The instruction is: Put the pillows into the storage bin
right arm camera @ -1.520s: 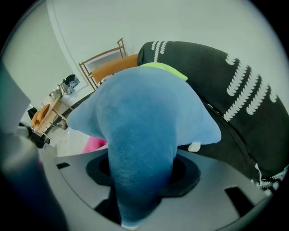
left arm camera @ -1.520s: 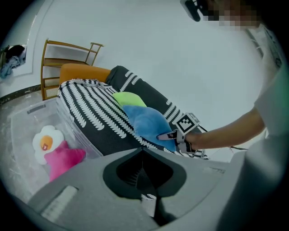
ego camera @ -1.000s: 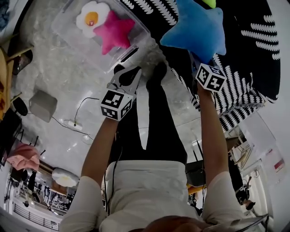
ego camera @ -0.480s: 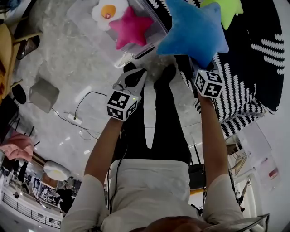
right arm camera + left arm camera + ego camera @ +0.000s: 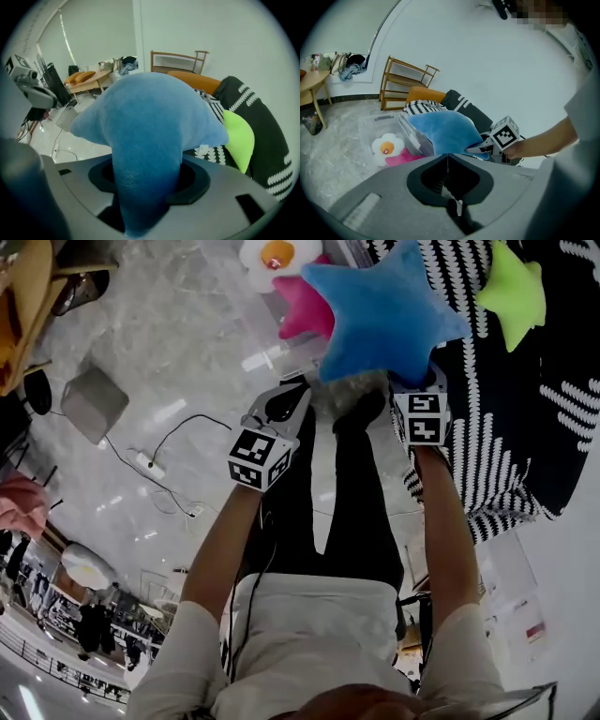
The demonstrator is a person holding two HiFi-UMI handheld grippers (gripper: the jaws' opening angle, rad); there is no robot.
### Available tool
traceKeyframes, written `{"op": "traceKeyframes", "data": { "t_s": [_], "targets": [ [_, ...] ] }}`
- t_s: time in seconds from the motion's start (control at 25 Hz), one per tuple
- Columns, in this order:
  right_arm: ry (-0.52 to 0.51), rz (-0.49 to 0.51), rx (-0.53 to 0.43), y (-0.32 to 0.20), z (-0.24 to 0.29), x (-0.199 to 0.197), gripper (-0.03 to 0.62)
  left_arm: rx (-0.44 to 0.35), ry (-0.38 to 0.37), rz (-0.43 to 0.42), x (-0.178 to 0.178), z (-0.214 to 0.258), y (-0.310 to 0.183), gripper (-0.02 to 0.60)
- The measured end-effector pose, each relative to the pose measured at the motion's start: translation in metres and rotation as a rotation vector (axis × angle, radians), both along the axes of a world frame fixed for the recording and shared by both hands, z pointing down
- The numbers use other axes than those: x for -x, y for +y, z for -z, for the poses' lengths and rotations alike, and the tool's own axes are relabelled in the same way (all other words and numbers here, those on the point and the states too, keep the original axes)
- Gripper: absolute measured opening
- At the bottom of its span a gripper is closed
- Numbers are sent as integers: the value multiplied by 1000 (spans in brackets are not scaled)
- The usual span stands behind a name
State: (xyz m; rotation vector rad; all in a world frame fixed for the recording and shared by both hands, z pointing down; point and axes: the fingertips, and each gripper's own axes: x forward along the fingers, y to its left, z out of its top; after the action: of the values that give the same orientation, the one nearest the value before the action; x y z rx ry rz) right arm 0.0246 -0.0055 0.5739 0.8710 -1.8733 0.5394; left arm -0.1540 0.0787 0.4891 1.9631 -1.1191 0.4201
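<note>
The blue pillow (image 5: 380, 315) is clamped by one point in the right tool (image 5: 415, 388), near the bin's (image 5: 365, 127) edge. The left tool (image 5: 284, 407) is held closed on nothing, just beside the pillow.

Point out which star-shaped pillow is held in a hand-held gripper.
The blue plush star pillow, gripped by the right hand-held gripper. The pink plush star lies in the clear storage bin; the lime-green plush star rests on the black-and-white cover.

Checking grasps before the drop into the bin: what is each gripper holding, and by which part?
The right gripper grips the blue star-shaped plush pillow by one of its points. The left gripper, jaws together, holds nothing.
</note>
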Motion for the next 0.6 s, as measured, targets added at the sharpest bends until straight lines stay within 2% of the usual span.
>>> {"op": "traceKeyframes", "data": {
  "t_s": [0.16,0.36,0.4,0.52,0.6],
  "targets": [
    [56,120,13,1,-14,44,256,20,12,28,30,-9,9,18],
    [149,259,-50,-15,-24,89,276,39,18,55,60,-21,13,18],
    [174,283,-69,-19,-28,97,292,44,18,61,68,-24,13,18],
    [234,374,-99,-24,-48,124,408,60,14,80,90,-34,11,18],
    [231,405,-78,-18,-60,136,435,70,14,86,98,-37,11,18]
  ]
}}
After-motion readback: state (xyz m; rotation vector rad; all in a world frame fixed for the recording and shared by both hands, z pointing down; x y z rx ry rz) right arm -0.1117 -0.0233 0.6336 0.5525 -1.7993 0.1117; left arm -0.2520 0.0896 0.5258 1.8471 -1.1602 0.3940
